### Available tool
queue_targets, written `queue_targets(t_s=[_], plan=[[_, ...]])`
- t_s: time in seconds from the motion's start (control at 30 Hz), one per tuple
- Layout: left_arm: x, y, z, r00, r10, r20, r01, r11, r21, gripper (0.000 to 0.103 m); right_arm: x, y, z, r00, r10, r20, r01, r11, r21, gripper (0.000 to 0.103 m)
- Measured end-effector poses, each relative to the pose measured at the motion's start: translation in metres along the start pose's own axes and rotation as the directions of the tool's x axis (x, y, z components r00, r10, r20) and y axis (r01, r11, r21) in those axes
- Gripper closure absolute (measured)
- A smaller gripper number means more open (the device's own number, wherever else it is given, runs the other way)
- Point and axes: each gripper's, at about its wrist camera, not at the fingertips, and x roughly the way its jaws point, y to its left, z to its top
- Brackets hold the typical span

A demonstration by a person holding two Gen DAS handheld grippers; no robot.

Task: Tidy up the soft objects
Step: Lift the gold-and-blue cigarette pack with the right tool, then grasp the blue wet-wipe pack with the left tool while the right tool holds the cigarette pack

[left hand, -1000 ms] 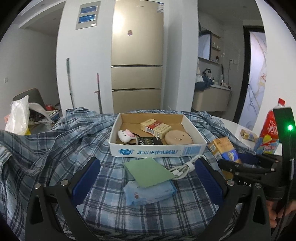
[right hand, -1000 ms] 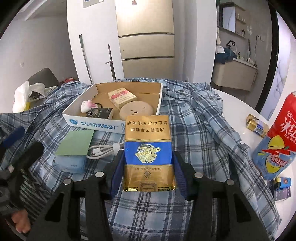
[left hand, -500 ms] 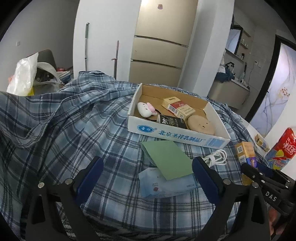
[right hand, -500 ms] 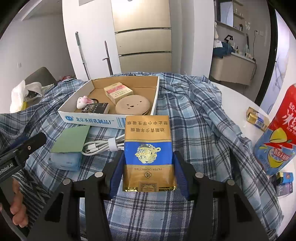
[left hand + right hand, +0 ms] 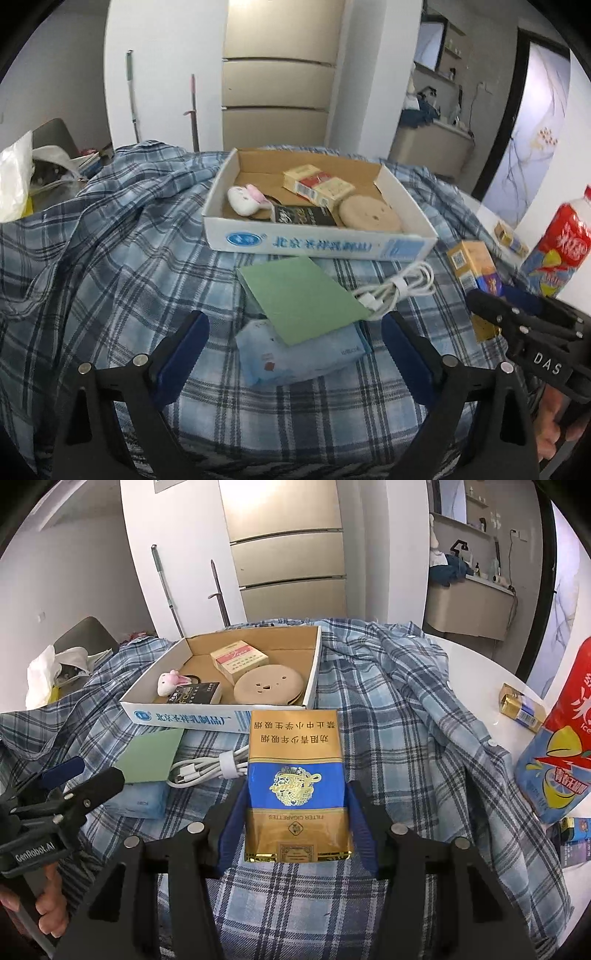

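Observation:
A light-blue soft tissue pack (image 5: pixel 295 356) lies on the plaid cloth (image 5: pixel 110 240), half under a green card (image 5: pixel 299 299). My left gripper (image 5: pixel 293 319) hangs over it with its jaws wide and closing; the pack lies between the blue pads (image 5: pixel 184 339), untouched. My right gripper (image 5: pixel 297 790) is shut on a gold and blue cigarette pack (image 5: pixel 295 779), held upright just right of the white cable (image 5: pixel 207 768). The cardboard tray (image 5: pixel 317 242) behind holds a pink and white plush toy (image 5: pixel 245 199), a round beige pad (image 5: pixel 369 214) and small packs.
A red drink bottle (image 5: pixel 554 760) stands at the right on the white table, with a small gold box (image 5: pixel 521 707) behind it. A white plastic bag (image 5: pixel 14 181) sits on a chair at the far left. A hand holds each gripper's handle.
The left gripper has tipped downward and come closer to the tissue pack, with its pads a little nearer together. The right gripper and its cigarette pack have stayed put.

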Motion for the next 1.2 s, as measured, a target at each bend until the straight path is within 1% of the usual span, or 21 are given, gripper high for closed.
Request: queue_targets(t_s=[0.07, 0.13, 0.27, 0.4, 0.5, 0.57, 0.7, 0.73, 0.77, 0.8, 0.93, 1.03, 1.1, 1.2], plan=[[0.007, -0.005, 0.000, 0.999, -0.003, -0.049, 0.004, 1.000, 0.024, 0.007, 0.003, 0.000, 0.001, 1.000, 0.014, -0.015, -0.014, 1.000, -0.002, 0.050], [0.013, -0.006, 0.000, 0.997, 0.006, -0.078, -0.003, 1.000, 0.030, 0.007, 0.004, 0.000, 0.001, 1.000, 0.014, -0.023, -0.014, 1.000, -0.001, 0.050], [0.020, -0.006, -0.001, 0.994, -0.007, -0.110, 0.010, 0.999, 0.035, 0.007, 0.003, 0.002, 0.000, 1.000, 0.015, -0.019, -0.016, 1.000, -0.011, 0.050], [0.030, -0.016, -0.003, 0.987, -0.019, -0.162, 0.033, 0.996, 0.085, 0.007, 0.003, 0.002, 0.000, 1.000, 0.016, -0.025, -0.016, 1.000, -0.009, 0.050], [0.033, -0.024, -0.004, 0.985, 0.010, -0.173, 0.010, 0.993, 0.115, 0.007, 0.003, 0.002, 0.000, 1.000, 0.016, -0.025, -0.016, 1.000, -0.009, 0.050], [0.035, -0.024, -0.004, 0.983, 0.023, -0.180, -0.002, 0.993, 0.114, 0.007, 0.003, 0.002, 0.000, 1.000, 0.016, -0.025, -0.016, 1.000, -0.008, 0.050], [0.039, -0.015, -0.004, 0.980, 0.006, -0.199, 0.008, 0.997, 0.072, 0.007, 0.004, 0.002, 0.000, 0.999, 0.016, -0.029, -0.017, 1.000, -0.009, 0.050], [0.038, -0.014, -0.004, 0.981, 0.003, -0.196, 0.010, 0.998, 0.062, 0.017, 0.004, 0.002, 0.000, 0.999, 0.016, -0.029, -0.017, 1.000, -0.009, 0.050], [0.036, -0.012, -0.004, 0.982, 0.010, -0.187, 0.000, 0.998, 0.055, 0.021, 0.004, 0.002, 0.000, 0.999, 0.016, -0.029, -0.017, 1.000, -0.009, 0.050], [0.035, -0.012, -0.004, 0.983, 0.010, -0.181, 0.000, 0.999, 0.054, 0.021, 0.004, 0.002, 0.000, 0.999, 0.017, -0.029, -0.017, 1.000, -0.008, 0.050], [0.028, -0.013, -0.004, 0.988, -0.003, -0.154, 0.013, 0.998, 0.062, 0.032, 0.004, 0.003, 0.000, 0.999, 0.018, -0.029, -0.018, 1.000, -0.011, 0.050], [0.021, -0.012, -0.003, 0.992, -0.037, -0.120, 0.044, 0.998, 0.055, 0.033, 0.003, 0.001, 0.000, 1.000, 0.023, -0.019, -0.023, 1.000, -0.010, 0.050], [0.011, -0.011, -0.003, 0.995, -0.069, -0.072, 0.073, 0.996, 0.051, 0.033, 0.000, 0.001, 0.000, 0.999, 0.034, -0.003, -0.034, 0.999, -0.009, 0.050], [-0.005, -0.012, -0.003, 0.995, -0.100, 0.002, 0.100, 0.993, 0.059, 0.033, -0.006, 0.000, 0.000, 0.998, 0.049, 0.025, -0.049, 0.999, -0.007, 0.050]])
